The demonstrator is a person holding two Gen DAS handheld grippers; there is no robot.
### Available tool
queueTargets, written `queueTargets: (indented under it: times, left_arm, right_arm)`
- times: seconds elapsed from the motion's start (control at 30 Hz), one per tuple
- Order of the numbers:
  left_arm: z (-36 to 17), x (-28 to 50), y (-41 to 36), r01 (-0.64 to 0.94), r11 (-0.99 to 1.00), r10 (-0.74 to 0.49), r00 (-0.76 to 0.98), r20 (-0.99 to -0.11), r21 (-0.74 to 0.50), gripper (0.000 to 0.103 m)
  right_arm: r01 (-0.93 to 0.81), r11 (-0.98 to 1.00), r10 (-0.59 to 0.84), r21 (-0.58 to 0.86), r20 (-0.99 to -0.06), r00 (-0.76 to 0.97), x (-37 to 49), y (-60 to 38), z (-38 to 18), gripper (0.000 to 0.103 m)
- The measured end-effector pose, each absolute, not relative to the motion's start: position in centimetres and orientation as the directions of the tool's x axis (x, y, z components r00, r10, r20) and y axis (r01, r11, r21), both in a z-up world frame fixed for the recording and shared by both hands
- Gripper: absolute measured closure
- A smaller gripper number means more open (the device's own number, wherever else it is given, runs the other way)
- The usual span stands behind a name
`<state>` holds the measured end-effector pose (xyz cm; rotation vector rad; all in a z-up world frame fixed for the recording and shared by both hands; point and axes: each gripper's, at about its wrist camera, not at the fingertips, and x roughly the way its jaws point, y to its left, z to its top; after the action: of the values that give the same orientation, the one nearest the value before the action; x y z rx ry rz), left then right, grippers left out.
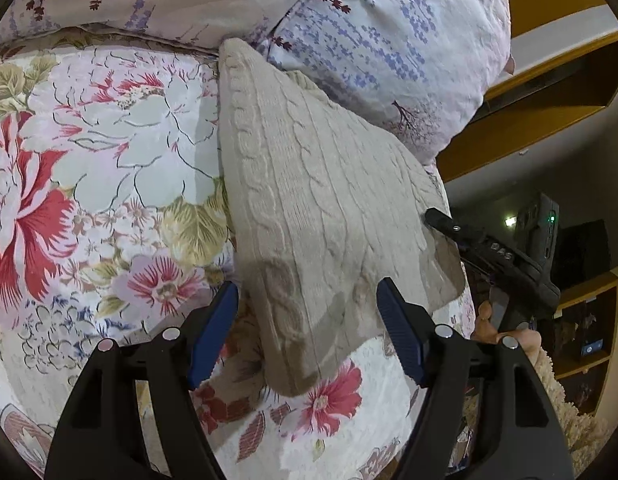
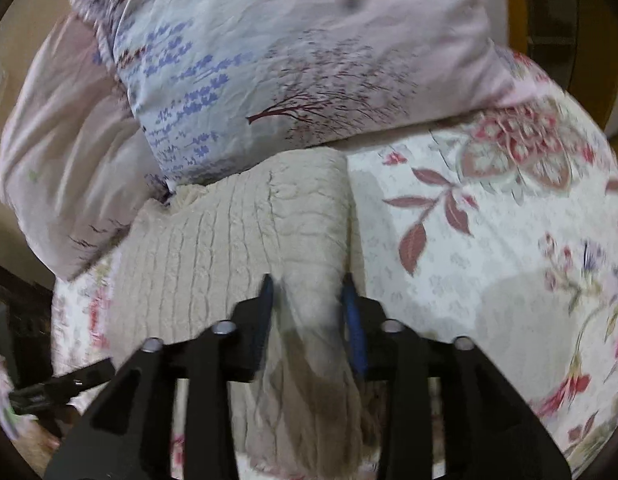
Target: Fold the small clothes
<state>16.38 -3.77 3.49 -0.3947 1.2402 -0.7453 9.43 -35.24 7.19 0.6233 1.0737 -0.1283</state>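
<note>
The folded cream knit (image 1: pixel 309 216) lies lengthwise ahead of the wide-open, empty left claw (image 1: pixel 305 300); the right claw (image 2: pixel 309 292), half-open, seemingly straddles its near edge.

The left tool (image 1: pixel 307 294) points steeply down over the near corner of the knitted sweater (image 1: pixel 309 200), jaws wide apart and clear of it; the right tool (image 2: pixel 309 292) straddles a raised fold of that sweater, jaws parted
</note>
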Motion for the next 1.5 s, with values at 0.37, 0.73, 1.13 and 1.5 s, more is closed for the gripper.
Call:
queueTargets:
  times: [0.37, 0.73, 1.13, 1.5]
  left_arm:
    - [2.6, 14.6, -3.4, 0.277, 0.701, -0.699, 0.088, -0.709, -0.657, 0.041]
    - [3.5, 13.8, -3.2, 0.294, 0.666, -0.732, 0.085, -0.676, -0.685, 0.086]
    - [2.0, 12.5, -1.5, 0.258, 0.676, -0.722, 0.044, -0.690, -0.690, 0.087]
    - [4.2, 14.3, 0.2, 0.248, 0.623, -0.780, 0.121, -0.614, -0.742, 0.027]
  right_arm:
    - [0.413, 0.766, 0.266, 0.492, -0.828, 0.494, 3.4, -35.4, 7.2, 0.066]
    - [0.338, 0.822, 0.190, 0.458, -0.781, 0.595, 3.2, -34.3, 11.4, 0.093]
    - [0.393, 0.855, 0.126, 0.338, -0.870, 0.476, 1.5, -33.7, 7.0, 0.093]
    - [0.433, 0.758, 0.212, 0.488, -0.811, 0.545, 2.8, -37.4, 8.5, 0.052]
